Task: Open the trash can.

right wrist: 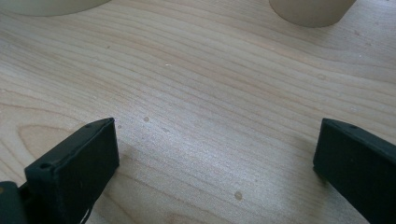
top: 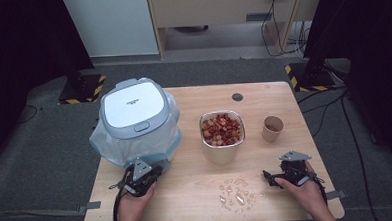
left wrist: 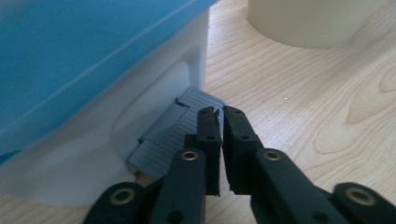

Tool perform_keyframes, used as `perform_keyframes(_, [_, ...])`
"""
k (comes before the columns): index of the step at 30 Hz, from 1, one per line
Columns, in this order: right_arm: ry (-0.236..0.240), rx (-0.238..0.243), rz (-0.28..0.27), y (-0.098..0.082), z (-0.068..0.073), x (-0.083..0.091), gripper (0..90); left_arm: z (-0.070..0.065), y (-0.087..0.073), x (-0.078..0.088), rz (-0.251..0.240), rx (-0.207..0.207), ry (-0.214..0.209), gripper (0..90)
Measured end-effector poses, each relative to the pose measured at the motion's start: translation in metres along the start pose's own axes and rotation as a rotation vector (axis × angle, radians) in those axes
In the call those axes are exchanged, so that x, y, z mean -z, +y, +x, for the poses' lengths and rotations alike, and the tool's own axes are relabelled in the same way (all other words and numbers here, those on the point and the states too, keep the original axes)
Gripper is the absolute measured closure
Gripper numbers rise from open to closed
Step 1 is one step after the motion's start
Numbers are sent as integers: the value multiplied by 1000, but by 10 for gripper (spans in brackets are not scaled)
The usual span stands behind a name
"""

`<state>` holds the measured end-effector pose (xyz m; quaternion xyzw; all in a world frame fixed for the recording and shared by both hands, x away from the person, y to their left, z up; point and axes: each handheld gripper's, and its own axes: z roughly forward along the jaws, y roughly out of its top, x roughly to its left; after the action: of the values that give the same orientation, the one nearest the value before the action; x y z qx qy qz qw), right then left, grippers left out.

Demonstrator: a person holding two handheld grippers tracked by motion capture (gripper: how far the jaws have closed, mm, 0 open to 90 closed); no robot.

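A white pedal bin [top: 134, 113] with a closed lid and a pale blue bag liner [left wrist: 70, 56] stands on the left of the wooden table [top: 278, 97]. At its base sits a grey ribbed pedal [left wrist: 173, 130]. My left gripper [top: 154, 171] is low against the bin's front. In the left gripper view its jaws [left wrist: 222, 112] are shut, tips just over the pedal's end, with nothing visible between them. My right gripper [top: 268, 177] rests near the table's front right. Its jaws [right wrist: 217, 126] stand wide open over bare wood.
A cream container [top: 222, 134] of red and pale food pieces stands mid-table, with a paper cup [top: 273, 128] to its right. Several pale scraps [top: 236, 193] lie on the wood between my hands. The container's base [left wrist: 308, 21] is beyond the left jaws.
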<state>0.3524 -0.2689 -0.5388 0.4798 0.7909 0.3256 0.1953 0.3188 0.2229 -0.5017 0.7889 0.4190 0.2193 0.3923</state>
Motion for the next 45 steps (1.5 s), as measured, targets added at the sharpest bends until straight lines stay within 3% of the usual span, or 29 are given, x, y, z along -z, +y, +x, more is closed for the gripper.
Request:
perform_keyframes(14, [-1, 0, 0, 0, 0, 0, 6, 8, 1, -16, 16, 7, 47, 885])
perform_keyframes(39, [1, 1, 0, 0, 0, 0, 6, 0, -5, -25, 54, -35, 95, 893])
perform_keyframes(45, [1, 1, 0, 0, 0, 0, 6, 2, -7, -27, 60, -19, 85, 894])
